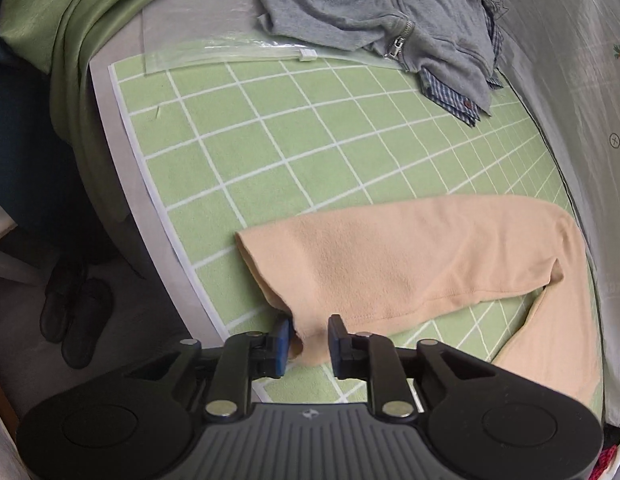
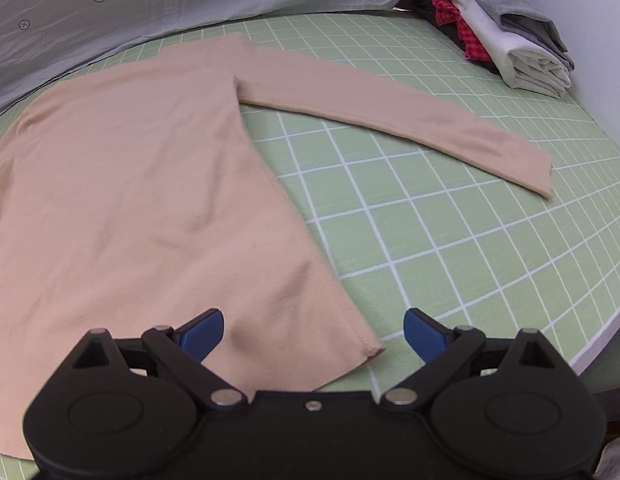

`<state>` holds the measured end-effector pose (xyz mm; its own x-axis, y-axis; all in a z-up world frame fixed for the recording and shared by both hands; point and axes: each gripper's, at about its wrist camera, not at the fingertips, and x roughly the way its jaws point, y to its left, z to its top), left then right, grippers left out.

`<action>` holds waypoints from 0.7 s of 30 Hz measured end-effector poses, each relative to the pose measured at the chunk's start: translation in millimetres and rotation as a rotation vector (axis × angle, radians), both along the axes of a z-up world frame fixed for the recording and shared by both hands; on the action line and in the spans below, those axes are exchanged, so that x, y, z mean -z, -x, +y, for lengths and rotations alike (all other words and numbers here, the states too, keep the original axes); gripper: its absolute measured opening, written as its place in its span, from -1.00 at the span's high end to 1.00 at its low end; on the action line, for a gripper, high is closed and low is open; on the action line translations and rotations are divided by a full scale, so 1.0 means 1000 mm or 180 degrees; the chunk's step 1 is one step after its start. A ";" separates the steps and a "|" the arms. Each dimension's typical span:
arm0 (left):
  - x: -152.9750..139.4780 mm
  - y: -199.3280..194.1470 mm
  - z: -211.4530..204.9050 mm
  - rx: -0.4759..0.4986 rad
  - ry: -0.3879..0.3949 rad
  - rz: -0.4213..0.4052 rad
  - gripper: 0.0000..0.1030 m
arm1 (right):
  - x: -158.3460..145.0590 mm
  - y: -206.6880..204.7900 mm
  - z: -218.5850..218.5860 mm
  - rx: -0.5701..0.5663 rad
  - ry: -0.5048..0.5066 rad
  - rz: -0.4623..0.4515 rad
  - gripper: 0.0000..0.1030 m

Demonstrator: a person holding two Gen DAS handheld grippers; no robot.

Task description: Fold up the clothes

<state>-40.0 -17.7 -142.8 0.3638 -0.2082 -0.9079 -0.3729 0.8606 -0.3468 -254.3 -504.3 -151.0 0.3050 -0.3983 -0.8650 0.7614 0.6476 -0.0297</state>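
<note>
On the green grid mat (image 2: 450,232) lies a peach long-sleeved top (image 2: 121,200), spreading from the right gripper (image 2: 314,330) toward ten o'clock; its jaws gape wide, empty, over the hem corner. The left gripper (image 1: 308,340), slightly parted, has a sleeve cuff (image 1: 310,332) loose between its pads.

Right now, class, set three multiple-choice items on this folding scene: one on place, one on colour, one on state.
1. Where is the folded stack? A on a chair; B at the mat's far right corner; C in a drawer.
2. The mat's colour? A green, white grid; B plain blue; C red check.
3. The right claw is: A shut on a sleeve; B out of view; C open.
Key: B, it sits by the mat's corner; A, white lines cross green; C, its blue pads stand apart.
</note>
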 end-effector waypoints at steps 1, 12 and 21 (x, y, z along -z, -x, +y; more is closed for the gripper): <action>-0.004 0.003 -0.004 0.0045 -0.0048 -0.0037 0.38 | 0.000 0.003 -0.004 0.0010 0.0005 -0.0018 -0.89; -0.035 0.026 -0.072 0.0809 -0.0420 -0.0327 0.21 | 0.011 0.021 -0.014 -0.0471 -0.0222 -0.0283 0.91; -0.040 0.027 -0.129 0.1349 -0.0547 -0.0387 0.13 | 0.010 0.048 -0.001 -0.0689 -0.0334 -0.0278 0.93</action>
<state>-67.4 -146.9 -103.1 0.3849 -0.2117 -0.8983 0.0582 0.9770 -0.2053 -302.4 -505.0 -160.9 0.4488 -0.2252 -0.8648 0.6015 0.7918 0.1060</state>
